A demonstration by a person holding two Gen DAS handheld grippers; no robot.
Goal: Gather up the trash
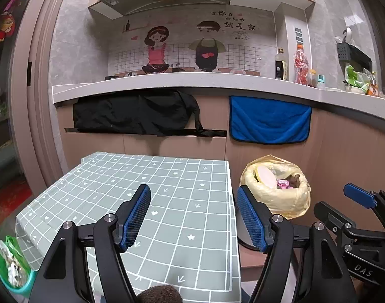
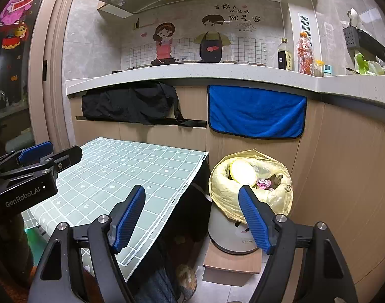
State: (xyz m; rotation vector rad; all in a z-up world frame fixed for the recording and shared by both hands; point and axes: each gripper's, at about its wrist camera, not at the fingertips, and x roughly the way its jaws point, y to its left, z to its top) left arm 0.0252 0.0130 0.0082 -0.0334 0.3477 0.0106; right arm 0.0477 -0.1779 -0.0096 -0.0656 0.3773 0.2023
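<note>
While both grippers are hovering empty over the near edge of the desk (image 1: 167,192), its green checked cloth is lying bare from the far edge to the near one, which suggests that any litter there has already gone into the bin. That cloth is overhanging the desk's right edge, where its corner is drooping toward the floor.

Behind the desk, the counter (image 2: 217,72) is running along the wall, and a blue towel (image 2: 255,111) and a black garment (image 2: 131,106) are hanging from its front edge, probably to dry or to stay handy.

Just off the desk's right edge, the trash bin (image 2: 230,229) is sitting on a low wooden block, lined with a yellow bag (image 2: 222,179) whose mouth is standing open so things can be dropped straight in; a pale round lid and a small pink packet are showing among the trash inside.

Past the desk's near left corner, a green bag (image 1: 10,260) of crumpled scraps is sitting, likely the next thing to collect.

The left gripper (image 1: 193,217) is spreading its blue pads wide with nothing between them. The right gripper (image 2: 192,217) is equally spread and empty, aiming between the desk's right edge and the bin.

Readable writing: "GenRobot.AI" on the left gripper's body in the right wrist view, "DAS" on the right gripper's body in the left wrist view, and Chinese characters on the wall sticker, too small to transcribe reliably.
</note>
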